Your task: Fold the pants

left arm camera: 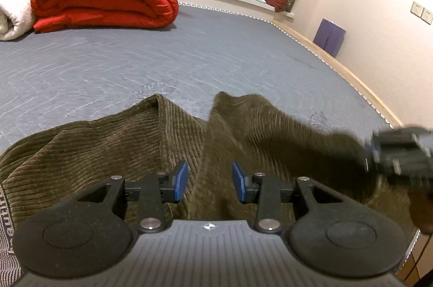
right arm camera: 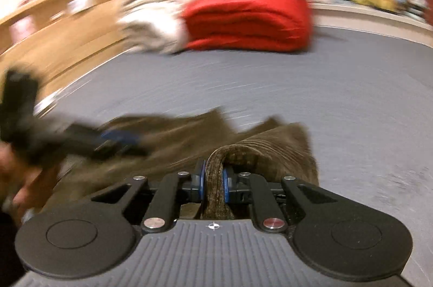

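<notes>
The left gripper [left arm camera: 209, 181] fills the bottom of its view, jaws apart over the pants [left arm camera: 113, 146] and gripping nothing. In the right wrist view the right gripper [right arm camera: 212, 182] is clenched on a bunched fold of the pants, at lower centre. The pants lie crumpled on the bed [left arm camera: 189, 51] across the lower half of both views, legs splayed. Judging by that, folding has barely begun: one edge is grasped, no neat fold is made, and nearly all remains.
</notes>
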Demonstrator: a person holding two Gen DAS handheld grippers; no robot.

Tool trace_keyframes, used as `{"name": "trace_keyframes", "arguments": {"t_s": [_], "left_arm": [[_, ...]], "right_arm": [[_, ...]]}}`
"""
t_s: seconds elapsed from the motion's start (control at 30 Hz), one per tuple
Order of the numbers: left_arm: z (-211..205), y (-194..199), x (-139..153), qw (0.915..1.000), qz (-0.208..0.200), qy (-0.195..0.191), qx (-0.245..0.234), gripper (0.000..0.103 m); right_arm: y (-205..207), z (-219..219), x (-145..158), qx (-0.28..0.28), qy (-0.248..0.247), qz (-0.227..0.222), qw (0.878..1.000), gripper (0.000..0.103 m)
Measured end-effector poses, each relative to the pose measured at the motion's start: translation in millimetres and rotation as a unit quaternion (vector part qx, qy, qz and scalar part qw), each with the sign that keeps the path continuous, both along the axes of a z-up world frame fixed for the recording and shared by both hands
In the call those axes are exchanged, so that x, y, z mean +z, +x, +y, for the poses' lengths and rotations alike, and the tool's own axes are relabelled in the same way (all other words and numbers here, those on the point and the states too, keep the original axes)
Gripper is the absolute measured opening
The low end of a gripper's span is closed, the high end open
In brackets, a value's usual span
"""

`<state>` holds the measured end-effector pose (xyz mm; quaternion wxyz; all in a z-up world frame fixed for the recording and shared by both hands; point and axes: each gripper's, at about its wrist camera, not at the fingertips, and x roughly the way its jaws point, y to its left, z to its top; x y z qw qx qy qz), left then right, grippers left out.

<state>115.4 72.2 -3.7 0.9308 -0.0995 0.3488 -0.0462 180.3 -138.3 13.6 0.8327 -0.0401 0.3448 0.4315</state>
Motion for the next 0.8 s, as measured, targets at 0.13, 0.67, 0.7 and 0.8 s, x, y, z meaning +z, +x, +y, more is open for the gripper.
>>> {"name": "trace_keyframes", "arguments": {"t_s": [0.13, 0.67, 0.7, 0.8], "left_arm": [[1.7, 0.7, -0.9, 0.9999, 0.004, -0.003, 0.01, 0.04], [15.3, 4.6, -9.5, 0.9991, 0.03, -0.014, 0.027, 0.044], [16.5, 4.9, -9.3, 0.999, 0.03, -0.014, 0.029, 0.044], [20.9, 6.5, -8.6, 0.9988, 0.031, -0.02, 0.032, 0.047]], "right_arm": [[-10.0, 9.4, -11.3, 0.056, -0.029, 0.032, 0.997, 0.015], [53.2, -2.3, -56.4, -0.129, -0.02, 0.143, 0.981, 0.056], [54.0, -2.2, -58.9, -0.129, -0.023, 0.145, 0.981, 0.055], [53.0, 5.2, -57.1, -0.117, -0.034, 0.133, 0.984, 0.022]]}}
